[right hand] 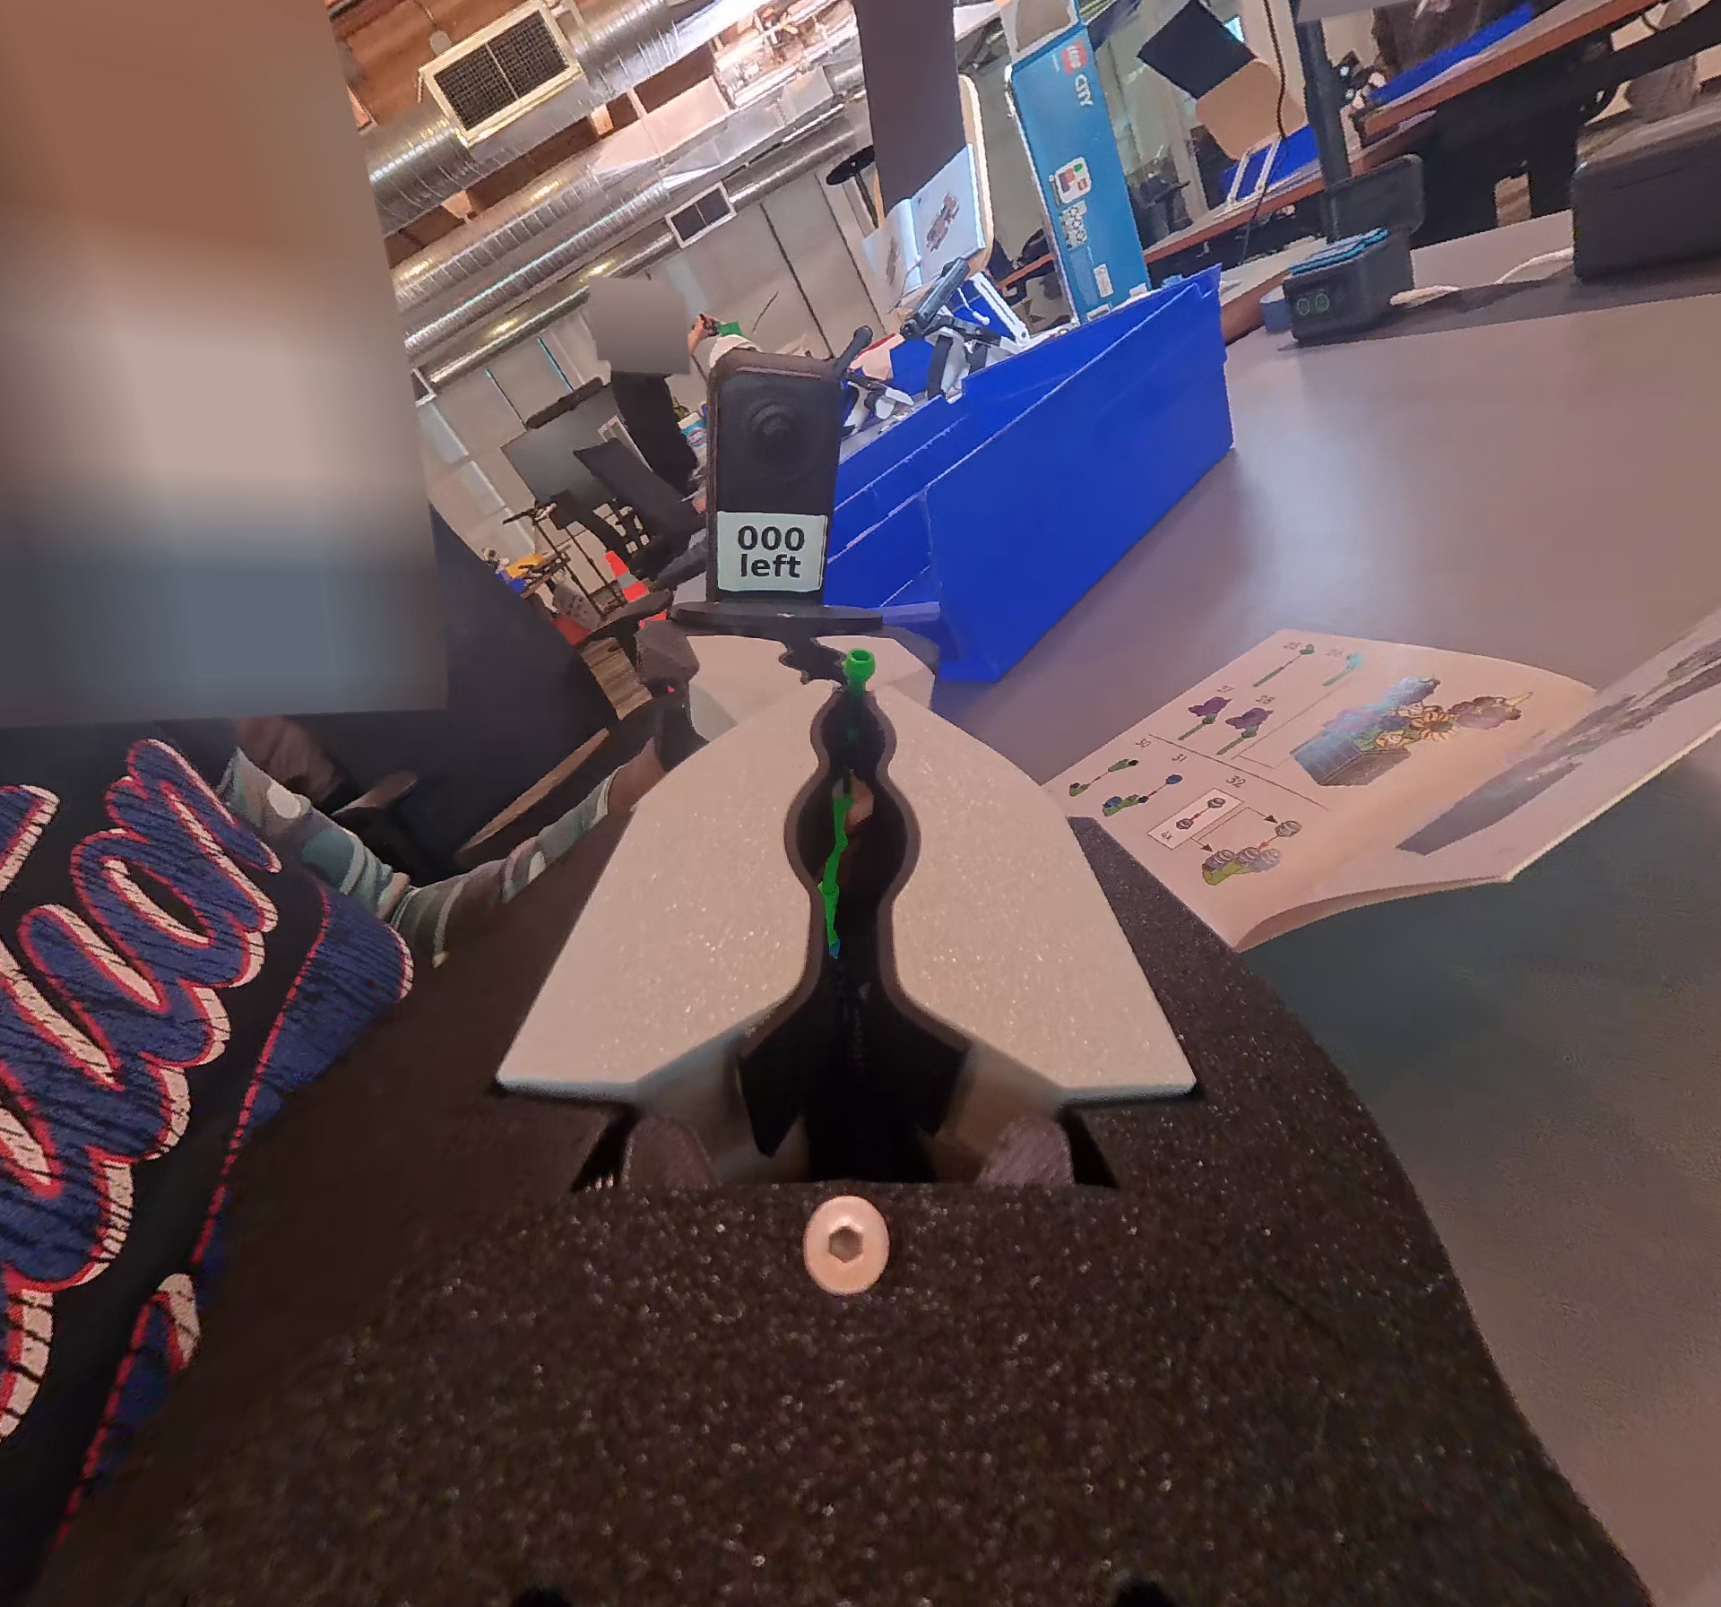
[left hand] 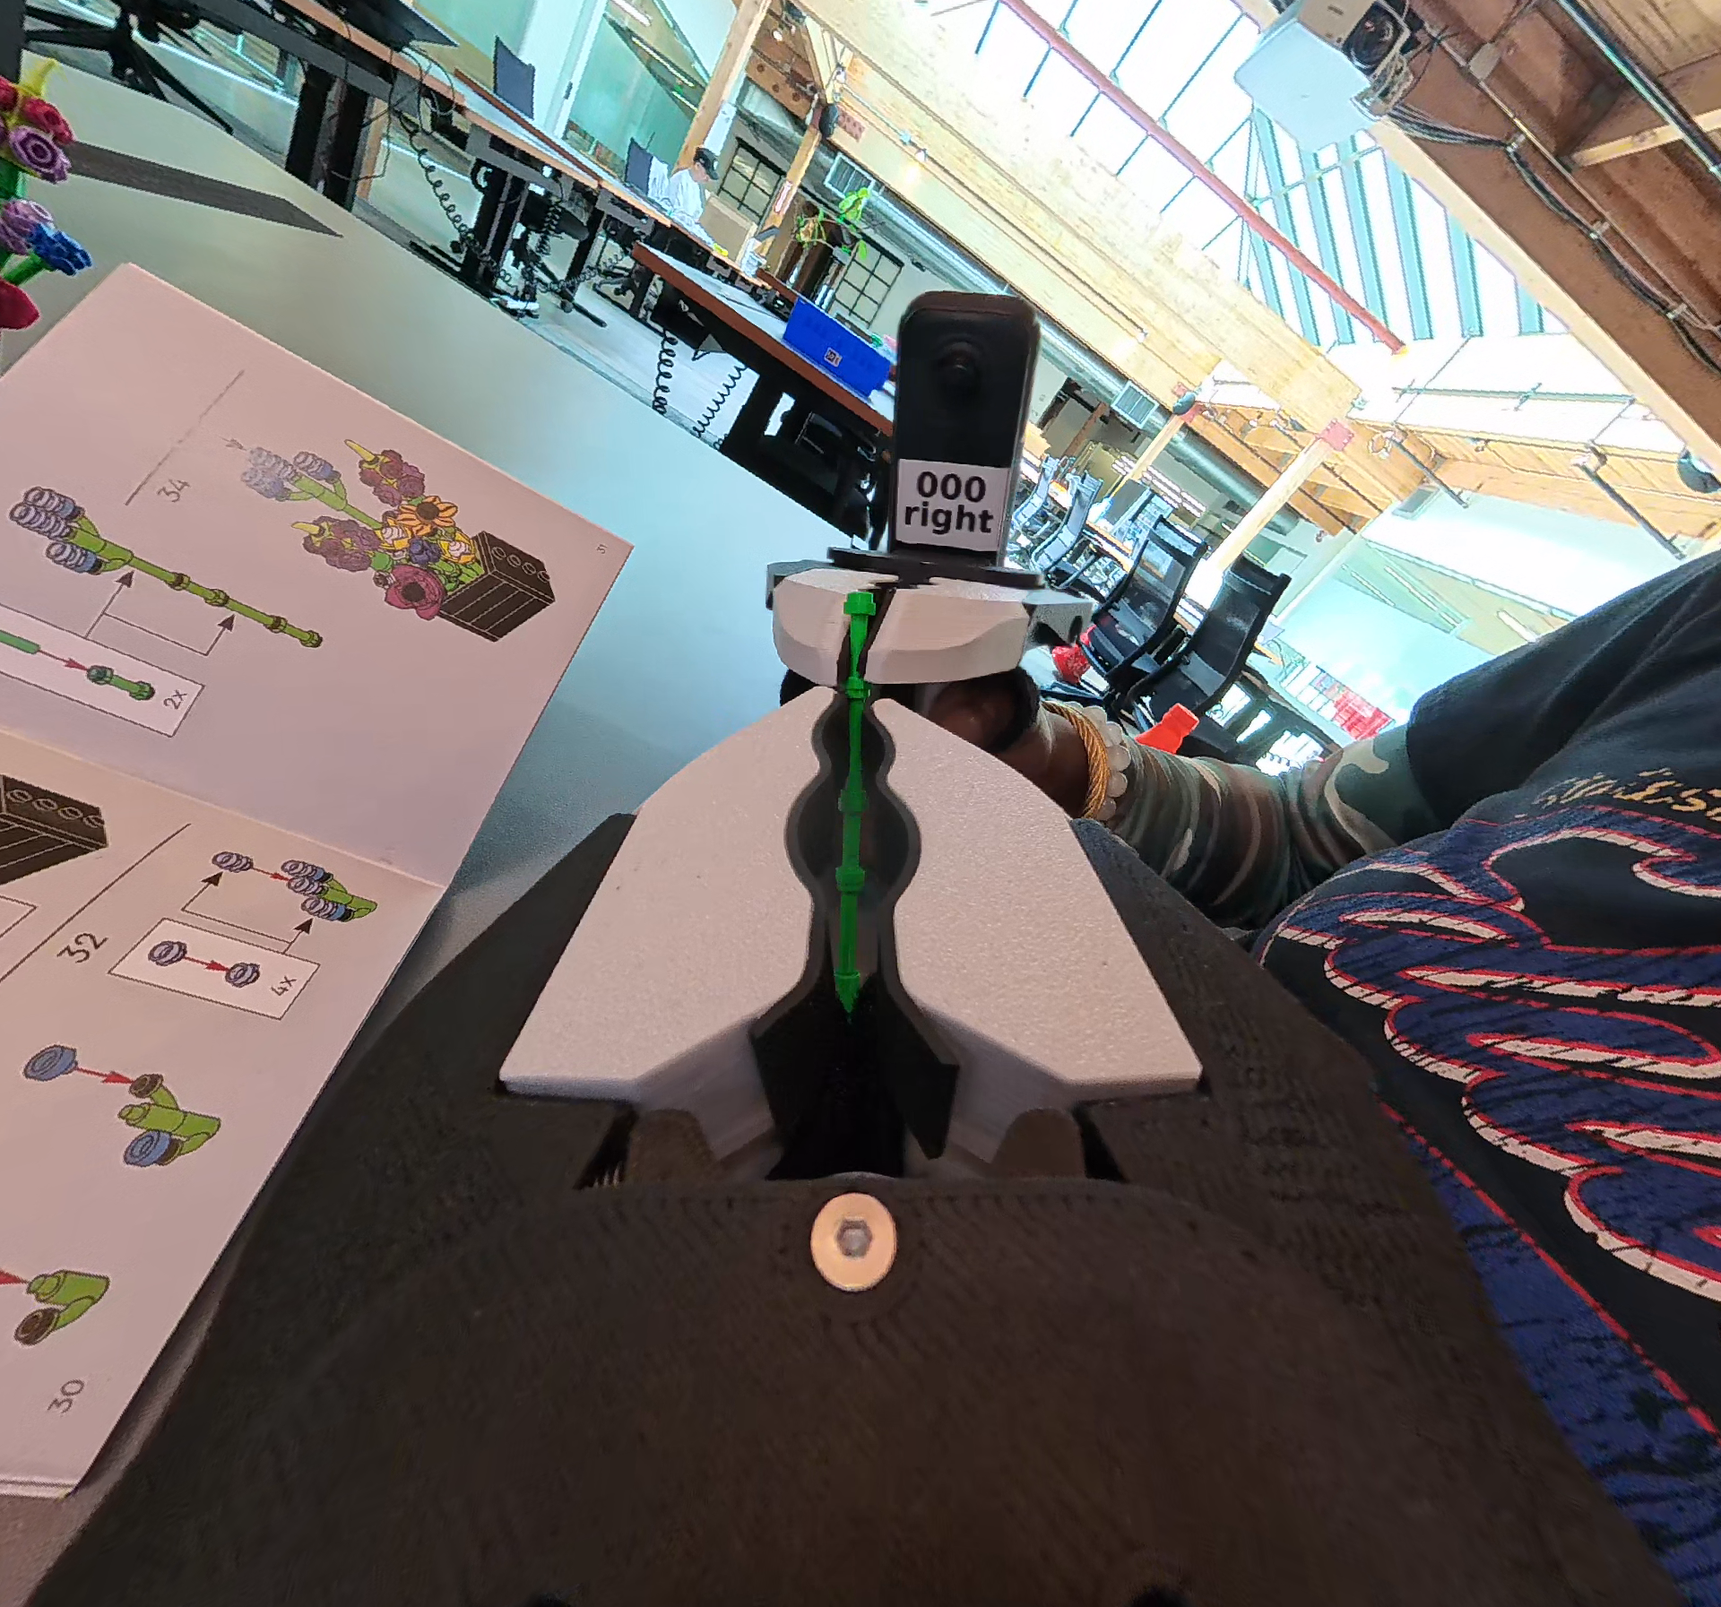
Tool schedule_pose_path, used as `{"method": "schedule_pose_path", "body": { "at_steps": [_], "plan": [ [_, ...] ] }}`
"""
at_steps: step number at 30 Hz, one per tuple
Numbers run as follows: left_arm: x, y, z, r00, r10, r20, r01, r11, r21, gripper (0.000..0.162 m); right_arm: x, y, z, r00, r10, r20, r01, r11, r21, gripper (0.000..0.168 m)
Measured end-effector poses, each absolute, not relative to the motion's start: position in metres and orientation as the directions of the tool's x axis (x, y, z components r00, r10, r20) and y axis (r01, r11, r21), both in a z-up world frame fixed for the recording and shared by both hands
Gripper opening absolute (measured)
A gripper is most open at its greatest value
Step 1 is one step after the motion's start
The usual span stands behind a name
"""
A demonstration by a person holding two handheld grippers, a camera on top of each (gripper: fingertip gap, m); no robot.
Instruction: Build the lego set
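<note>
I hold the green stem (left hand: pixel 849 827) lengthwise between both tongs, which face each other tip to tip: left tongs (left hand: pixel 852 706) pinch one end, right tongs (right hand: pixel 852 706) pinch the other. Its long axis runs straight ahead, above the desk (left hand: pixel 596 482).

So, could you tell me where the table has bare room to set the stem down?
Bare grey table lies between the blue bins and the open booklet, and also beyond the booklet's far edge in the left view. It is crowded at the flowers beside the booklet. Both claws, left and right, are shut on the green stem.
</note>
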State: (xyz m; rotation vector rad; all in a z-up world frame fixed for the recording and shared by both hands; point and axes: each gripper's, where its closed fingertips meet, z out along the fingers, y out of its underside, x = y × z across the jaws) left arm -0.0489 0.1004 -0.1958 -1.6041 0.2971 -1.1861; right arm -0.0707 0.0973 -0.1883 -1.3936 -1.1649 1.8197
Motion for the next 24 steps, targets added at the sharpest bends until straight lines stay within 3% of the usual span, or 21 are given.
{"method": "schedule_pose_path", "body": {
  "at_steps": [9, 14, 18, 24],
  "plan": [
    [-0.048, 0.100, -0.194, 0.469, -0.706, 0.530, 0.363, -0.393, -0.845, 0.000, -0.071, 0.098, -0.185, -0.283, 0.872, -0.399, 0.055, -0.401, -0.915, 0.003],
    [-0.048, 0.098, -0.189, 0.461, -0.723, 0.514, 0.372, -0.369, -0.852, 0.001, -0.072, 0.093, -0.175, -0.372, 0.795, -0.479, 0.020, -0.509, -0.860, 0.015],
    [-0.044, 0.097, -0.191, 0.464, -0.732, 0.499, 0.346, -0.370, -0.862, 0.001, -0.074, 0.093, -0.178, -0.352, 0.839, -0.415, 0.027, -0.434, -0.900, 0.003],
    [-0.044, 0.097, -0.190, 0.436, -0.732, 0.524, 0.359, -0.393, -0.847, 0.009, -0.073, 0.093, -0.170, -0.396, 0.820, -0.413, -0.003, -0.451, -0.892, 0.003]
  ]
}}
